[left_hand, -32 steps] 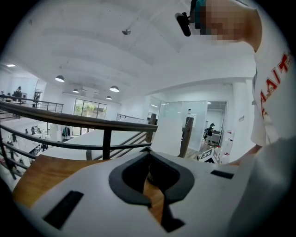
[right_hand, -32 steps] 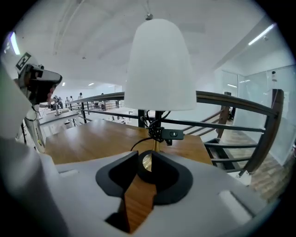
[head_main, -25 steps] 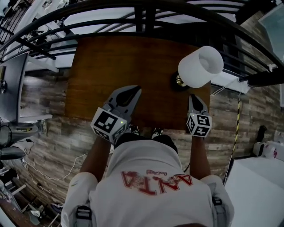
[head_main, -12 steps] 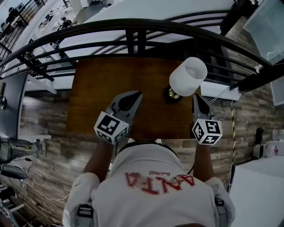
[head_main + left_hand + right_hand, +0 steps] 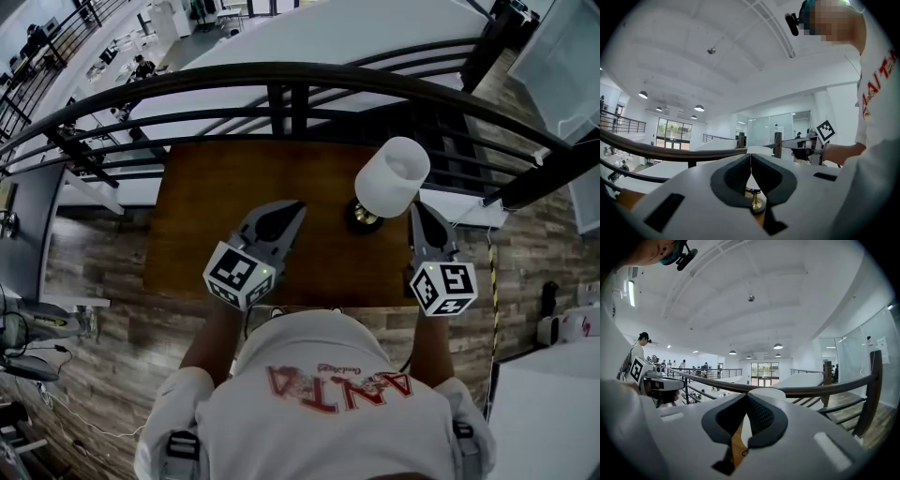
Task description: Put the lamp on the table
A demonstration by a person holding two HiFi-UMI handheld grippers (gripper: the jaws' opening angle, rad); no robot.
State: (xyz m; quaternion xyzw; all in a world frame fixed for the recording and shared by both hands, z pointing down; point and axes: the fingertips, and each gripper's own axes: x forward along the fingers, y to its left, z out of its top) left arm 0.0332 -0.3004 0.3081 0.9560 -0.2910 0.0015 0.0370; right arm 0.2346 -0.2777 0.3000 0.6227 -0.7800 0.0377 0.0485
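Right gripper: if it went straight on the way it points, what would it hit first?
Probably the white lampshade, dead ahead just beyond its shut fingers. From above the shade sits slightly left, so it might pass by and reach the railing.

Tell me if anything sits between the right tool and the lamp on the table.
Nothing visible does. The lamp stands on the wooden table, and the right tool, shut and empty, is close beside it with only open air between them.

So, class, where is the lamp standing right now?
In the head view, the lamp stands on the wooden table near its right edge, just left of the right hand-held gripper.
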